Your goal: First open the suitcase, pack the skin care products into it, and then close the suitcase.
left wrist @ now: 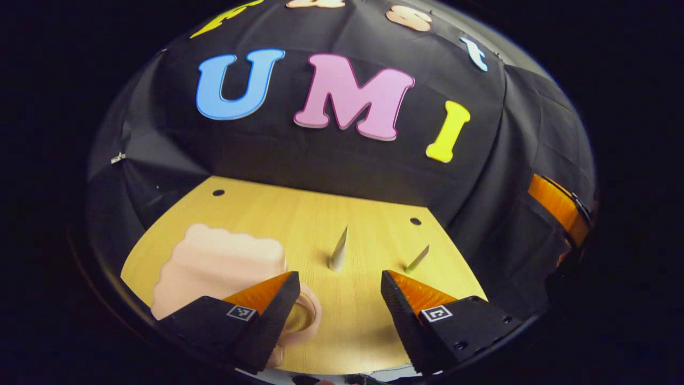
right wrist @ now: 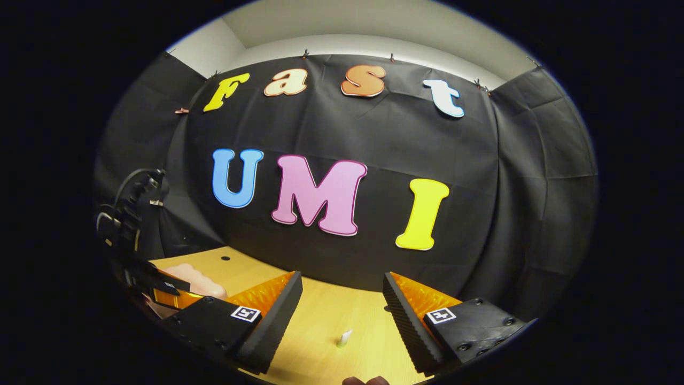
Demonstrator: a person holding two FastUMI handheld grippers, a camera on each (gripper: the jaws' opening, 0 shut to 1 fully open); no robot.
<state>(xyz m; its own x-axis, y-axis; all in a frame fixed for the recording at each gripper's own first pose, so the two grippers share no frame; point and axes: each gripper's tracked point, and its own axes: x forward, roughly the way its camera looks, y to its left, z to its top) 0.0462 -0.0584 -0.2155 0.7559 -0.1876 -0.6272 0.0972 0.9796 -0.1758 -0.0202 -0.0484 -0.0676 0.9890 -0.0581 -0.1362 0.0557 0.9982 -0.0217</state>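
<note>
A small pink suitcase [left wrist: 219, 267] with a wavy edge lies closed on the wooden table [left wrist: 352, 321], its handle [left wrist: 312, 310] just behind my left finger. Two thin skin care tubes stand upright farther back, a pale one [left wrist: 338, 251] and a greenish one [left wrist: 417, 260]. My left gripper [left wrist: 339, 283] is open and holds nothing, hovering low over the table to the right of the suitcase. My right gripper [right wrist: 342, 286] is open too and higher up, with a pale tube [right wrist: 344, 338] on the table below its gap. In the right gripper view the suitcase [right wrist: 197, 286] sits at the far left.
Black cloth walls close off the table at the back and on both sides. Two dark holes [left wrist: 218, 192] [left wrist: 415, 221] mark the tabletop near the back. The other gripper [left wrist: 558, 206] shows at the right edge of the left gripper view, and the left one [right wrist: 133, 224] with its cable at the left of the right gripper view.
</note>
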